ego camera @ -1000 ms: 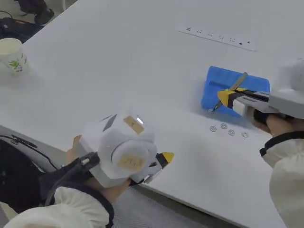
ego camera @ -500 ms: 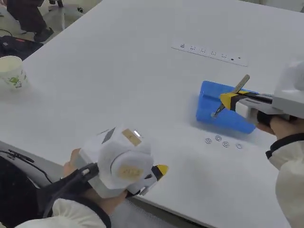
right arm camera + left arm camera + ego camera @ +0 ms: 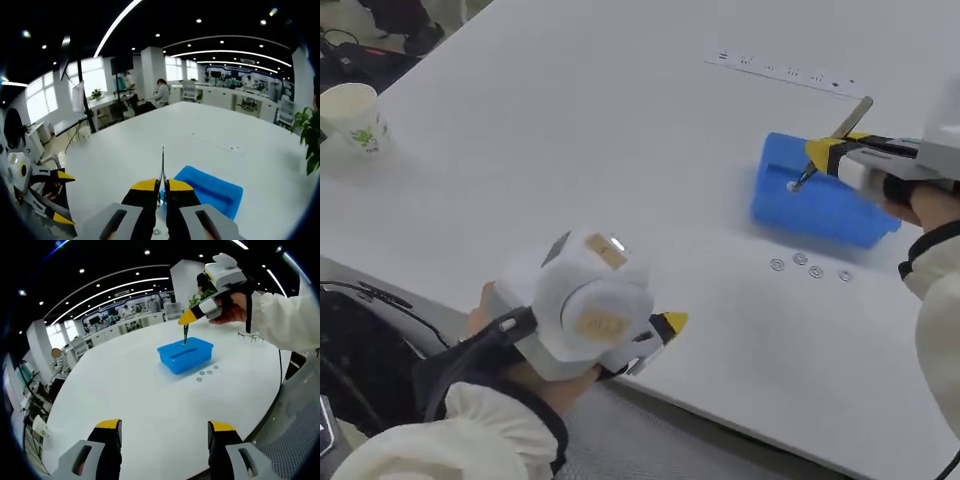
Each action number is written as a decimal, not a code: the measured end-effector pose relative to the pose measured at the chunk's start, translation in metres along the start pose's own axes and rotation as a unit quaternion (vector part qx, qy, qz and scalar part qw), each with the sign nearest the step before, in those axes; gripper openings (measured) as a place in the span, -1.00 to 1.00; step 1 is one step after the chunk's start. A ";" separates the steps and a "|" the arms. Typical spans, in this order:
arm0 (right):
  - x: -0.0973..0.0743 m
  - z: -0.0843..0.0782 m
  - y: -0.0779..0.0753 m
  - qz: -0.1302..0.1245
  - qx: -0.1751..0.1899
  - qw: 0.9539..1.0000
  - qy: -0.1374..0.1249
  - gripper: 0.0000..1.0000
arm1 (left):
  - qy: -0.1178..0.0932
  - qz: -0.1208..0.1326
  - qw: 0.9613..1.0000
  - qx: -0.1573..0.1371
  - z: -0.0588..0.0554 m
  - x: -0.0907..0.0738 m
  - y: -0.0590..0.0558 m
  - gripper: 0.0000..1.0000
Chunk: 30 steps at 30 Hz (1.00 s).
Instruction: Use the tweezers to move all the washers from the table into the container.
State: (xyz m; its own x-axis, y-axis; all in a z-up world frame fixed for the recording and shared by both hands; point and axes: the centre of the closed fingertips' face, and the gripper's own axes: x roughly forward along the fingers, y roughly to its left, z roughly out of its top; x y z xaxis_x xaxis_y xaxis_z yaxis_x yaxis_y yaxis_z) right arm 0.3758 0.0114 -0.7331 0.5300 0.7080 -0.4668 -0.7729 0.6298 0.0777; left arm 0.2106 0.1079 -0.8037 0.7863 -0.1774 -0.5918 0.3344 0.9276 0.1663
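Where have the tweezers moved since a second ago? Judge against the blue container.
Yes. Against the blue container, the tweezers shifted from its near left corner inward, tip now over its inside.

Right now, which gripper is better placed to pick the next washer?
Right. The right gripper holds the tweezers, tips over the blue container, beside the four washers. The left gripper sits open and empty at the table's near edge.

Paper cup (image 3: 350, 115) upright at far left (green print on side). Power strip (image 3: 785, 72) lying flat, well apart from cup. Black cables (image 3: 365, 295) low left. Glasses (image 3: 251, 337) unfolded. Potted plant (image 3: 306, 135) at right.
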 end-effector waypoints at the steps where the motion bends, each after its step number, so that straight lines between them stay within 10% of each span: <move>1: 0.002 -0.001 -0.002 -0.002 0.001 1.000 0.001 -0.97 | 0.001 -0.001 1.000 0.000 0.000 0.000 0.000 0.41; 30: 0.067 -0.040 -0.042 -0.005 -0.005 1.000 0.022 -0.96 | -0.028 -0.050 0.998 -0.029 0.010 0.000 -0.016 0.87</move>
State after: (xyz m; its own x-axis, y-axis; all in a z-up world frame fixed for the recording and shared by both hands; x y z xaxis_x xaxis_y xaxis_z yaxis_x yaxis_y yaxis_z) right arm 0.4296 0.0194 -0.8027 0.5229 0.6863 -0.5056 -0.7709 0.6338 0.0630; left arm 0.2103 0.0893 -0.7983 0.7789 -0.2876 -0.5573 0.3842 0.9212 0.0615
